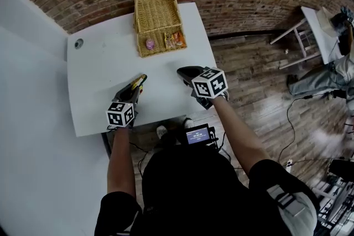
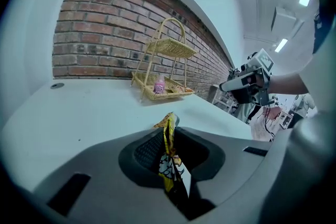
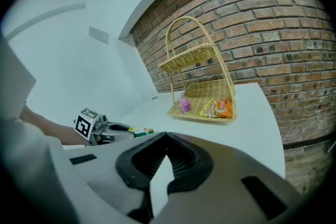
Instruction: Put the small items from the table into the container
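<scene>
Clamping a flat yellow packet (image 2: pixel 167 157), the left gripper (image 2: pixel 169 131) hovers near the white worktop (image 1: pixel 102 94) edge. The right gripper (image 3: pixel 159 173), fingers together, empty, faces open surface.

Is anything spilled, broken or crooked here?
Nothing stands out. The wicker basket stands upright on the table, a pink item and snack packets lie in its lower tray, and the left gripper holds a yellow packet.
</scene>
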A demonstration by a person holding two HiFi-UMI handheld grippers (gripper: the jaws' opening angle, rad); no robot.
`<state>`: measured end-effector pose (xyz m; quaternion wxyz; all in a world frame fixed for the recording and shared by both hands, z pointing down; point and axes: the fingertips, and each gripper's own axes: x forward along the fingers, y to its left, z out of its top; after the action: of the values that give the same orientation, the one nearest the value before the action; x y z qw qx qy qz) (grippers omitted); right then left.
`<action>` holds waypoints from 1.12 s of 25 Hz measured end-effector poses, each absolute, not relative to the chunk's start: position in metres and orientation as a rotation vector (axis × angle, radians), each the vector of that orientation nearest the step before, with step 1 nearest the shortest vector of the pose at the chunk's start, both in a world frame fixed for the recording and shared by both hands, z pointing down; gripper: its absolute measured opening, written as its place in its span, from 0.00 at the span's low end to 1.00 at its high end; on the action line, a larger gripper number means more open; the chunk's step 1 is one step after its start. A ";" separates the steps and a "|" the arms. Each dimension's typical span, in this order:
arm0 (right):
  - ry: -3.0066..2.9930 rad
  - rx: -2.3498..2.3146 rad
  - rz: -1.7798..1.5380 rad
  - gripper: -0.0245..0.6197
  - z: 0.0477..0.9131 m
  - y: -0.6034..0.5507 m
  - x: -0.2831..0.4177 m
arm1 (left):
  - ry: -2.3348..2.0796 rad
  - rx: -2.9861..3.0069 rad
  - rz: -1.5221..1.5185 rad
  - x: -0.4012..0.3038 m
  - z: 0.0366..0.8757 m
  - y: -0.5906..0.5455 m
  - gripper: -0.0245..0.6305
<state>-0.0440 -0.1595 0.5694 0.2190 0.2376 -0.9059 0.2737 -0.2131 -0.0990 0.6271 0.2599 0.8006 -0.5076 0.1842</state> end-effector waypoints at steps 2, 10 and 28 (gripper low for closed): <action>-2.513 0.656 0.755 0.06 0.567 -0.159 -0.045 | -1.377 2.183 0.492 -0.212 0.621 -0.100 0.13; -2.541 0.654 0.730 0.06 0.557 -0.161 -0.046 | -1.393 2.264 0.441 -0.203 0.586 -0.110 0.13; -2.623 0.679 0.651 0.06 0.509 -0.178 -0.045 | -1.409 2.374 0.348 -0.183 0.525 -0.121 0.12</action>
<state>-0.0447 -0.1780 0.5089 0.1767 0.2400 -0.9264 0.2300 -0.1829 -0.1210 0.5246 0.1785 0.8396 -0.4981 0.1232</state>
